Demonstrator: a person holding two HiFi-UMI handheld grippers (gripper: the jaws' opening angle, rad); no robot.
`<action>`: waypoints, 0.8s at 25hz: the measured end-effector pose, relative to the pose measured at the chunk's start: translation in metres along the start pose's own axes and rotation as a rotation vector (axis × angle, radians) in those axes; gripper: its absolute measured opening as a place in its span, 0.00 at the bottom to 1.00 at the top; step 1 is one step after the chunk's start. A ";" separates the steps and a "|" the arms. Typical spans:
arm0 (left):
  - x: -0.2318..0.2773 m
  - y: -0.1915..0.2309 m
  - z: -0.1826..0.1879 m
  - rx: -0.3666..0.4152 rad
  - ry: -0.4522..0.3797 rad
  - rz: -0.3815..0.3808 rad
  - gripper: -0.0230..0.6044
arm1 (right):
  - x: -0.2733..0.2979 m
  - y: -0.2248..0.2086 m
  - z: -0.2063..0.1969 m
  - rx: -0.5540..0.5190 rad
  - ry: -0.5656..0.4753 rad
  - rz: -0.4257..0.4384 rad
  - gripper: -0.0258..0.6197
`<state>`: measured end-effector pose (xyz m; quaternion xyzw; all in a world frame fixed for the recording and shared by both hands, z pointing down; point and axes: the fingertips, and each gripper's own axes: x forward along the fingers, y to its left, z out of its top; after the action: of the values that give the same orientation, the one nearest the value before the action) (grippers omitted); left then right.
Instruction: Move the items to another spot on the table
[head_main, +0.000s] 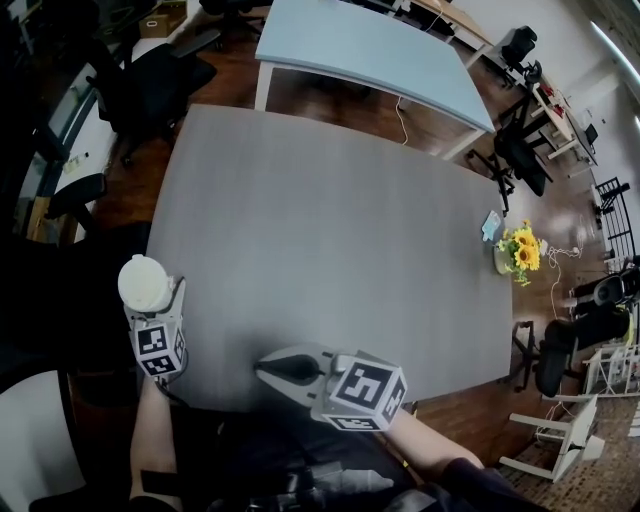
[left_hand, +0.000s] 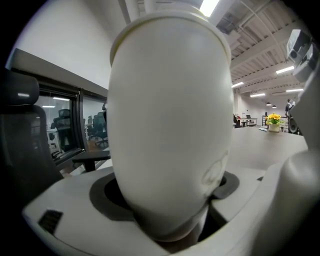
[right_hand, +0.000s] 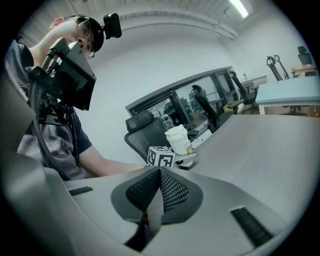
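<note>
Head view shows the left tool grasping a lidded cup at the near-left edge of the surface; whether it rests there is unclear. The right tool is clenched and empty. Flowers stand untouched at the right edge, so most work seems left.

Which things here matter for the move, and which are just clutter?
Job: cup, held in left tool; grey table; perhaps the flowers on it.
Clutter: blue table; chairs. Right tool is shut and empty.
</note>
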<state>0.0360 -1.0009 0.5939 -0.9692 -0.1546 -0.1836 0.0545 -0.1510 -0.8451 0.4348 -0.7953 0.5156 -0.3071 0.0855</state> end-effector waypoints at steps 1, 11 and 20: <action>0.000 0.001 0.000 -0.010 0.000 0.000 0.70 | 0.000 0.000 0.001 0.000 -0.004 0.002 0.02; -0.013 0.002 -0.011 -0.006 0.060 -0.014 0.73 | -0.018 -0.011 -0.004 0.014 -0.034 -0.028 0.02; -0.058 0.006 -0.029 -0.174 0.111 -0.027 0.82 | -0.023 0.000 -0.010 0.018 -0.062 -0.023 0.02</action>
<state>-0.0230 -1.0271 0.5991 -0.9565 -0.1476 -0.2506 -0.0238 -0.1630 -0.8234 0.4341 -0.8095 0.5008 -0.2880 0.1050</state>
